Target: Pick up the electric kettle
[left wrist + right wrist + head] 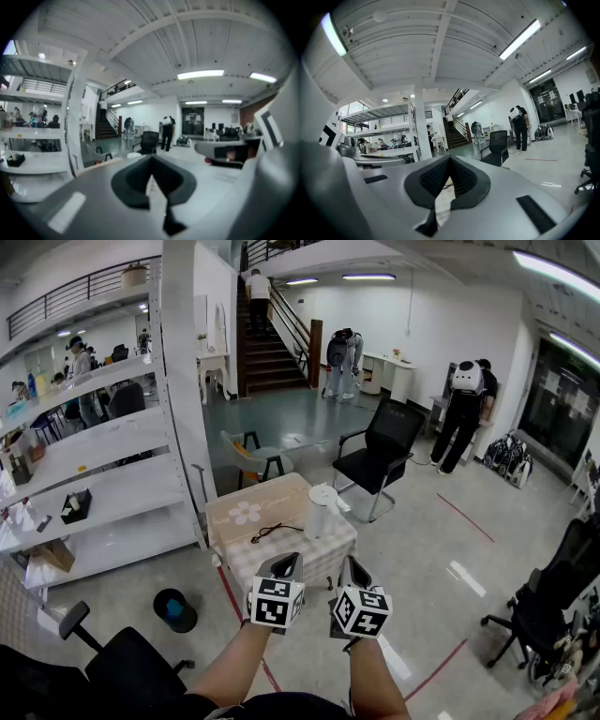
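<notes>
Item 1. Electric kettle (322, 510): white, upright, on the far right part of a small table (246, 557) with a checked cloth and a flower print. Nothing touches it.

Item 2. Cable (271, 532): thin, black, lying loose on the cloth just left of the kettle.

Item 3. Left gripper (285, 562): held out near the table's near edge, well apart from the kettle. Its jaws are pressed together with nothing between them (its own view shows the dark pads meeting at one line) (151, 160).

Item 4. Right gripper (354, 569): beside the left one, nearly level. Its jaws are likewise closed and empty, and the checked cloth shows below the pads in its own view (450, 161).

Item 5. Surroundings:
- An office chair (380, 454), black, stands beyond the table.
- A white shelving unit (89, 493) is at the left.
- A round dark bin (175, 609) sits on the floor near the shelving.
- A staircase (267, 357) is at the far wall.
- A person with a white backpack (466, 409) stands at the right, back turned.
</notes>
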The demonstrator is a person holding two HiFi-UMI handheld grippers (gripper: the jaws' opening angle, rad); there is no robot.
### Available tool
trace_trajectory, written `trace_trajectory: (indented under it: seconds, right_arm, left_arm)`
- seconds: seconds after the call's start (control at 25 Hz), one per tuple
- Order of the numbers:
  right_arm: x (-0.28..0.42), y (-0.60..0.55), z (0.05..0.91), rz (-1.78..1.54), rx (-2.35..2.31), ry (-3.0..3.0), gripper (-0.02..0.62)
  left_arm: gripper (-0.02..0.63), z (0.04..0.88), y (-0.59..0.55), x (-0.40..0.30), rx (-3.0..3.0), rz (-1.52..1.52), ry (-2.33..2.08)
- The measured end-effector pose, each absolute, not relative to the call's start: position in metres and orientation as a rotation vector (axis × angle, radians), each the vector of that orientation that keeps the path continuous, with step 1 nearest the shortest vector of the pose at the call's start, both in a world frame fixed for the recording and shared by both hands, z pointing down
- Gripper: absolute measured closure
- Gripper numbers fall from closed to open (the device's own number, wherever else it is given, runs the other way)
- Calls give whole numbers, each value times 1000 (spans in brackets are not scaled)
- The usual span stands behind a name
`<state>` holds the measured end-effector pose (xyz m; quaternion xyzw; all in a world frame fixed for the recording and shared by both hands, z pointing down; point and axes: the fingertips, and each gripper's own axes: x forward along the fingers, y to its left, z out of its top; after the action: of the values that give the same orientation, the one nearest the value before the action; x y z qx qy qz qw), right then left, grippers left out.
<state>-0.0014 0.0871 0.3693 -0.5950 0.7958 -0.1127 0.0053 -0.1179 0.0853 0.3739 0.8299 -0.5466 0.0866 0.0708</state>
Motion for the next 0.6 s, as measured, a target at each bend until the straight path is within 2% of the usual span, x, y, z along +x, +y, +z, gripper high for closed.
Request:
trace_trajectory:
  seconds: [0.6]
  right_arm:
    - [34, 77, 368, -341, -1818, 2511, 600]
  left_arm:
    - [607, 377, 79, -69, 2486, 284, -1675]
